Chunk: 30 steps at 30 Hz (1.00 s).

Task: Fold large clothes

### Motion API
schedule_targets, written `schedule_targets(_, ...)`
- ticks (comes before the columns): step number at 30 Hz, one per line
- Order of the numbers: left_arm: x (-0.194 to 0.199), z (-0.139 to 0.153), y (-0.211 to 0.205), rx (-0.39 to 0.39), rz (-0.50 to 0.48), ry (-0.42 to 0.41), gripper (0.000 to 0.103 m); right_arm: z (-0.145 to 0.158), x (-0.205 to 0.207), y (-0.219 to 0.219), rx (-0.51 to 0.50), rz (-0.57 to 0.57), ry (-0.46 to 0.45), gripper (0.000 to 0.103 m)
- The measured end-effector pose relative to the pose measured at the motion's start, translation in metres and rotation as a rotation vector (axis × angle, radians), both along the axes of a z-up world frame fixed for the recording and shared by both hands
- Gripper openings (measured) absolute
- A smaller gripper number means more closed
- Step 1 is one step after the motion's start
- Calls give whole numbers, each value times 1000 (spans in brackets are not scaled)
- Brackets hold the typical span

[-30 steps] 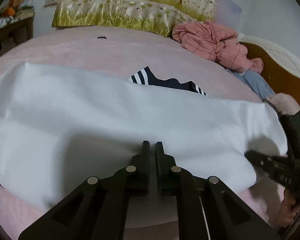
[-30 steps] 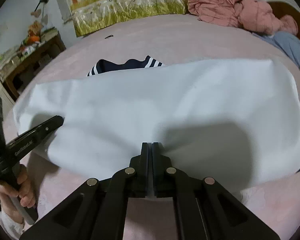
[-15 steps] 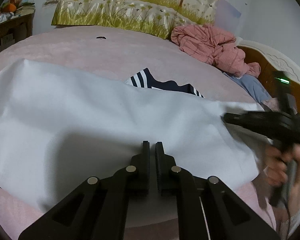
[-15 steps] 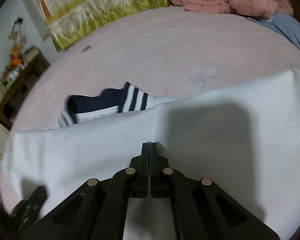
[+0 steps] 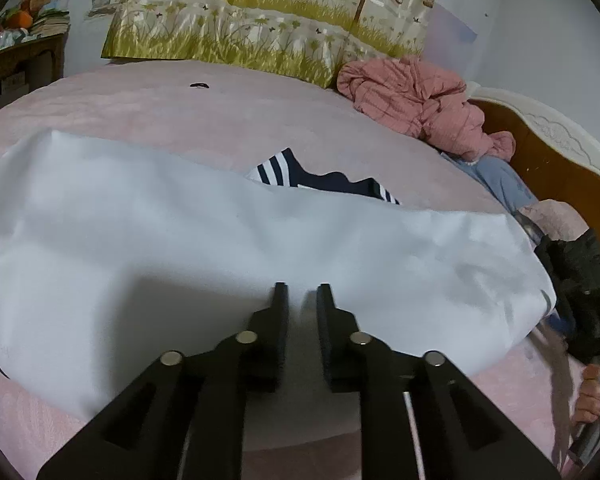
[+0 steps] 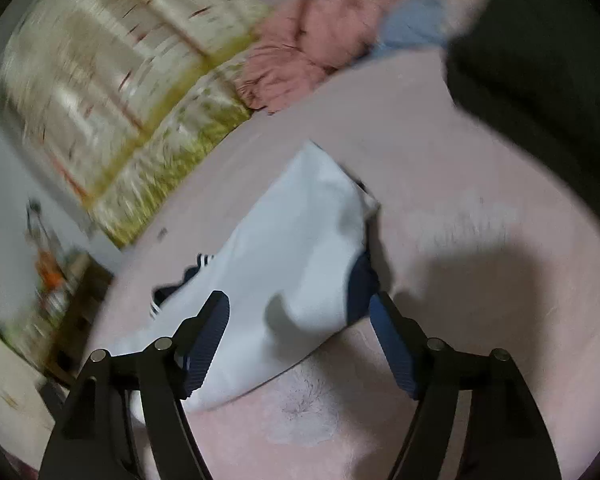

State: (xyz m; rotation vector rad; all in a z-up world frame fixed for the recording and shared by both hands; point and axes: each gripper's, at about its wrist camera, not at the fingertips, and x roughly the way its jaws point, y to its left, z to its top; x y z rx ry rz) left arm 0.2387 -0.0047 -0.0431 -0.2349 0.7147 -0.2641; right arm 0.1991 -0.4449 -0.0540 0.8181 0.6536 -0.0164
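Lying across the pink bed (image 5: 228, 120) in the left wrist view, a white garment (image 5: 204, 240) is spread wide, with a navy part bearing white stripes (image 5: 284, 170) showing past its far edge. The left gripper (image 5: 302, 292) is held low over the near part of the white cloth; its jaws have just been opening and a narrow gap is seen between them, with the cloth lying under the tips, and no pinch on it can be made out. A pillow printed with grass (image 5: 260, 36) is seen at the head of the bed, a crumpled pink garment (image 5: 416, 100) beside it, and a blue garment (image 5: 500, 180) just next to that. At the right edge the right gripper (image 5: 576, 280) is seen beyond the end of the white cloth, with a hand (image 5: 592, 392) on its handle.

In the right wrist view, which is blurred and tilted, the right gripper (image 6: 300, 308) is seen with its jaws spread wide, having just been opening. The end of the white garment (image 6: 292, 264), with a navy edge (image 6: 360, 284), lies on the bed (image 6: 480, 280) between the fingers, but the pads are not pressed on it
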Motion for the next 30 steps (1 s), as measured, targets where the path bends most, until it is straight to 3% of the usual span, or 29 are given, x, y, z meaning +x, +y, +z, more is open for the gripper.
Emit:
schedule_targets(1, 0, 0, -1, 2, -1, -2, 19, -14, 7, -5, 67, -7, 32, 77)
schedule_targets(2, 0, 0, -1, 5, -3, -3, 20, -18, 12, -5, 66, -22, 26, 77)
schedule_targets(5, 0, 1, -2, 8, -5, -6, 21, -19, 22, 1, 19, -86, -78, 73)
schedule_targets(6, 0, 2, -2, 6, -3, -7, 21, -24, 24, -2, 25, -114, -76, 44)
schedule_targets(7, -1, 2, -2, 3, -1, -10, 22, -36, 33, -9, 78, -113, -25, 25)
schedule_targets(9, -3, 5, -1, -5, 2, -26, 22, -39, 35, -7, 87, -93, -15, 16)
schedule_targets(14, -18, 24, 8, -35, 31, -142, 22, 20, 44, 56, -349, -92, -21, 13)
schedule_targets(16, -25, 34, 13, -22, 52, -200, 25, 48, 47, 84, -451, -34, -47, 13)
schedule_targets(20, -33, 46, 26, -45, 80, -267, 29, 84, 58, 161, -507, 217, -106, 13)
schedule_targets(23, -32, 49, 35, -41, 120, -277, 29, 68, 60, 229, -598, 427, -113, 13)
schedule_targets(25, -32, 51, 40, -37, 139, -287, 29, 45, 68, 254, -554, 554, -58, 13)
schedule_targets(27, -32, 50, 43, -15, 164, -289, 29, 19, 76, 268, -503, 604, 9, 13)
schedule_targets(30, -29, 47, 47, -33, 158, -272, 29, 25, 67, 271, -534, 587, -4, 15)
